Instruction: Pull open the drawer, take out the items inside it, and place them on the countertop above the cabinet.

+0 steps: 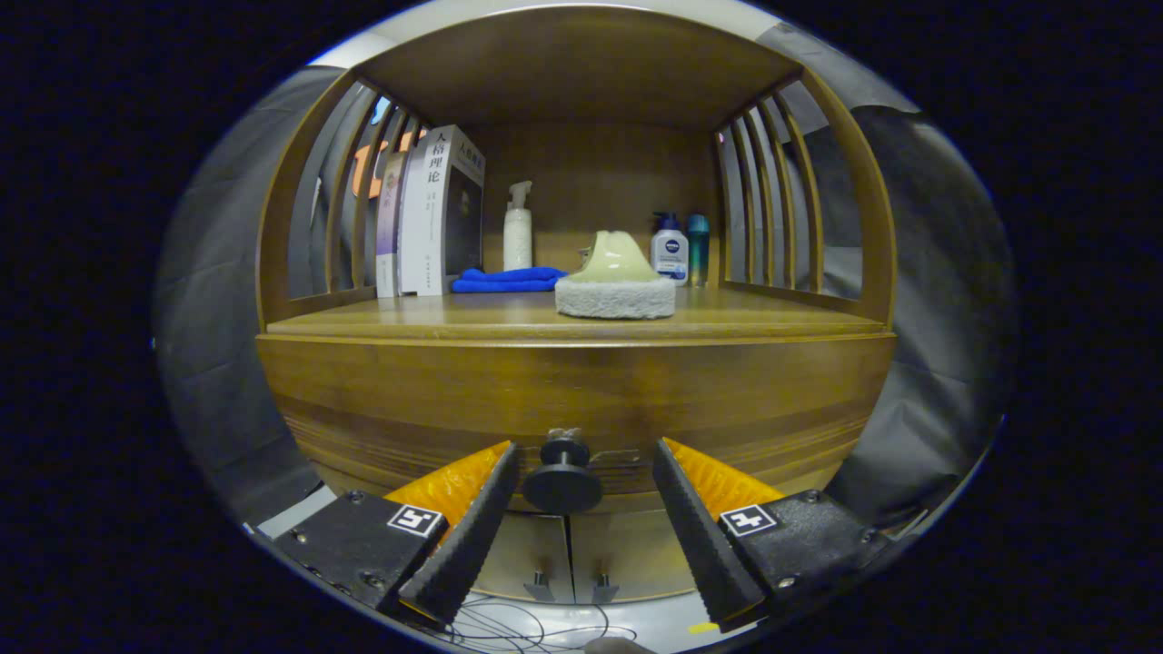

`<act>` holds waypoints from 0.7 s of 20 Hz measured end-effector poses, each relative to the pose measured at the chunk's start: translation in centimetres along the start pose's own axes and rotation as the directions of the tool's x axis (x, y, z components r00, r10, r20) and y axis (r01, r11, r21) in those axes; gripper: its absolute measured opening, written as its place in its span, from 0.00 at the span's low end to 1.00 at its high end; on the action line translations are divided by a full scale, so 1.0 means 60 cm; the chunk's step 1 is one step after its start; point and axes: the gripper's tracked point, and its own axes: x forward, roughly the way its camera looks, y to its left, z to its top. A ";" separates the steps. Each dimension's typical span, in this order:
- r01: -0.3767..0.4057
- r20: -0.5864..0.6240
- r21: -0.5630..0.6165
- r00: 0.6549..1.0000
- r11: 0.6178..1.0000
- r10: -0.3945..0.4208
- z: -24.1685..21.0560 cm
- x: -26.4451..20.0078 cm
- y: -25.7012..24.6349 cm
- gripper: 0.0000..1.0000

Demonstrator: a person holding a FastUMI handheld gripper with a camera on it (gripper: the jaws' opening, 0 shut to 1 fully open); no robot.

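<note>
Gripper (pixel 585 454) fingers spread apart, flanking the drawer knob (pixel 562 479) without touching it. Knob sits mid-front of the drawer (pixel 581 400), which is closed. Countertop (pixel 454 318) directly above the drawer. On it: scrubber (pixel 616 277) near the front edge, centre; folded cloth (pixel 509 279) behind-left of it; books (pixel 436 213) upright at the left side; spray bottle (pixel 518 227) at the back; two bottles (pixel 680 247) back right. Two cabinet doors (pixel 568 554) below the drawer.

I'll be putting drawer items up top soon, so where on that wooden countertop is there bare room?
The wooden countertop is bare along its front edge, left and right of the green-handled scrubbing pad. The back is crowded: upright books, folded blue cloth, white spray bottle, two small bottles. The open tongs flank the black drawer knob.
</note>
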 end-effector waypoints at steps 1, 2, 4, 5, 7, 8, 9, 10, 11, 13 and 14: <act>-0.011 0.016 0.004 1.000 1.000 0.011 0.013 -0.026 -0.002 0.96; -0.018 0.034 0.000 0.999 1.000 0.018 0.028 -0.056 -0.007 0.97; -0.023 0.072 -0.003 0.997 1.000 0.024 0.062 -0.123 -0.024 0.96; -0.027 0.088 0.000 0.996 1.000 0.027 0.075 -0.155 -0.032 0.96; -0.029 0.120 0.009 0.992 1.000 0.027 0.094 -0.219 -0.048 0.96; -0.026 0.131 0.007 0.991 1.000 0.025 0.098 -0.252 -0.059 0.96; -0.025 0.150 0.007 0.988 1.000 0.024 0.103 -0.281 -0.068 0.96; -0.022 0.163 0.011 0.986 1.000 0.020 0.100 -0.307 -0.078 0.96; -0.019 0.172 0.015 0.985 1.000 0.016 0.095 -0.331 -0.088 0.96; -0.004 0.171 0.031 0.985 1.000 -0.001 0.079 -0.364 -0.115 0.96; 0.005 0.168 0.041 0.986 0.999 -0.011 0.070 -0.378 -0.128 0.96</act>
